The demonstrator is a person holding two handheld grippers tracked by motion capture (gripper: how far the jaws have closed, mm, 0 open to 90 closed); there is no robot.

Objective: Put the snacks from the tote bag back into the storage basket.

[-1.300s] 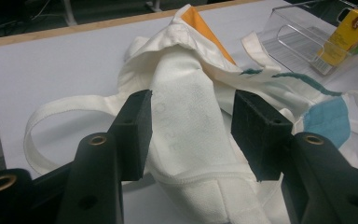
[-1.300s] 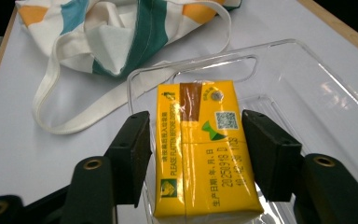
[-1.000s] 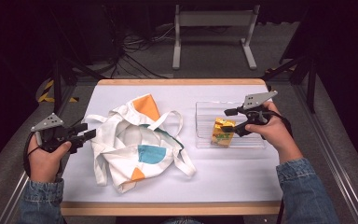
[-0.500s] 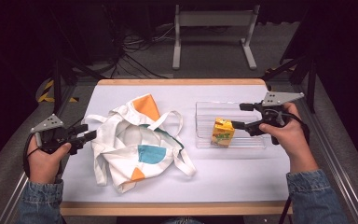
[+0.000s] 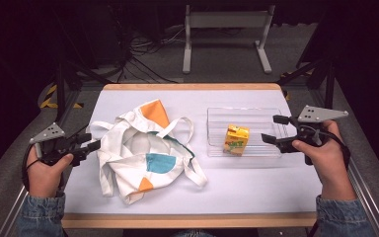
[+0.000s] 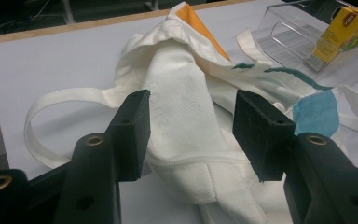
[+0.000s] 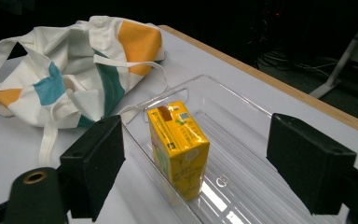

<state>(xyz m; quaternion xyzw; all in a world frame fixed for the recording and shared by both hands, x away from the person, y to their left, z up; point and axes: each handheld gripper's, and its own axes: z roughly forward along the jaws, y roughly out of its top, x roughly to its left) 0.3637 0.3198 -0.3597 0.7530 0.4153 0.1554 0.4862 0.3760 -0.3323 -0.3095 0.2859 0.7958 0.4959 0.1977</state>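
My right gripper (image 5: pixel 277 130) gapes empty at centre right, facing a glossy yellow carton (image 5: pixel 236 139) upright in the ribbed clear tray (image 5: pixel 266 114); my left gripper (image 5: pixel 90 141), open too, meets the soft, crumpled cloth bag (image 5: pixel 143 153).

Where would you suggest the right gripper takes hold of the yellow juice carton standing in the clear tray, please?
Probably across the upper half of the juice carton, coming from the right side, where the right gripper already waits open. The carton stands upright with flat sides, and its top rises above the low wall of the clear tray.
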